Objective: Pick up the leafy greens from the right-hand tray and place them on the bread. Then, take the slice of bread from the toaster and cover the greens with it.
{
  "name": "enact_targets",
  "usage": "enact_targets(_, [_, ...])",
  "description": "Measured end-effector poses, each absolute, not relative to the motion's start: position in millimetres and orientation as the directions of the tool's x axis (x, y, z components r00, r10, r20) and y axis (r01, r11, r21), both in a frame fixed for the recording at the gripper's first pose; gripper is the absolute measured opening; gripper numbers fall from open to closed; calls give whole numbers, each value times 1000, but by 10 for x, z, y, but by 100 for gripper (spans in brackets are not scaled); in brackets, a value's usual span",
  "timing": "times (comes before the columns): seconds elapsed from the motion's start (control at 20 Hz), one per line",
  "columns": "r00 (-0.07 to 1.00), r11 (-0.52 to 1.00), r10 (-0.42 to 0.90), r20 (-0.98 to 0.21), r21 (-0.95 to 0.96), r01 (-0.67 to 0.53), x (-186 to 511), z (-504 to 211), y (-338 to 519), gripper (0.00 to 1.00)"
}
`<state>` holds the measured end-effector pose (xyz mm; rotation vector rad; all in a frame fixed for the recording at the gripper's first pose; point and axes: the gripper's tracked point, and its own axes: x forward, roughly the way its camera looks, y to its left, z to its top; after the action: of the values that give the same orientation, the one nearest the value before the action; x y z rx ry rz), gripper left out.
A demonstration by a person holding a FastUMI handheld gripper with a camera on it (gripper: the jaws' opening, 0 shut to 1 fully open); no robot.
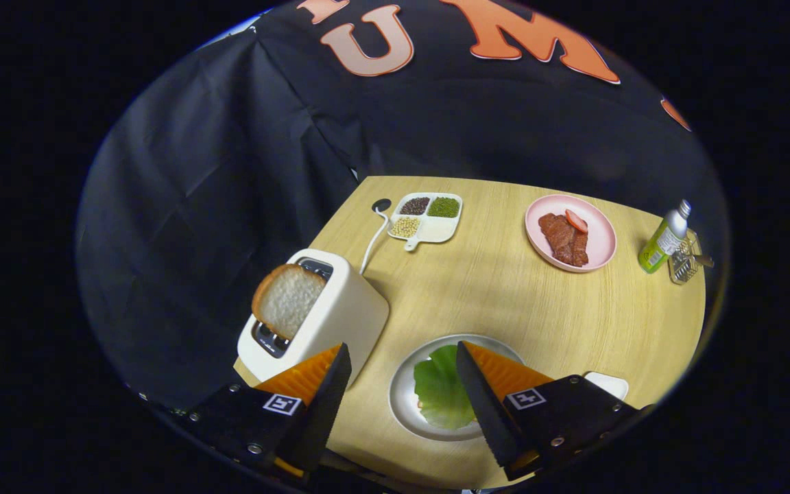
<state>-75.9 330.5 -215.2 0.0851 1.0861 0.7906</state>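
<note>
Since the greens [441, 391] already lie on the grey plate [402, 405], seemingly over the bread, step one looks done. Gripper [403, 360] fingers are wide apart, holding nothing, greens between them. Bread slice [287, 300] sits upright in the toaster [340, 319] at ten o'clock; grabbing and covering is left.

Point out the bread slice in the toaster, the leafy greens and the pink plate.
bread slice [287, 299], gripper view, middle of its cut face.
leafy greens [441, 390], gripper view, leaf's centre.
pink plate [599, 241], gripper view, bare right rim.
</note>
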Motion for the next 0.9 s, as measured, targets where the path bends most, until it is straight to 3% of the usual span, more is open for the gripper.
enact_targets(0.5, [165, 716, 566, -808, 382, -585, -909, -1758, 4396, 92])
enact_targets(0.9, [119, 779, 414, -902, 284, -558, -1003, -2084, 4671, 83])
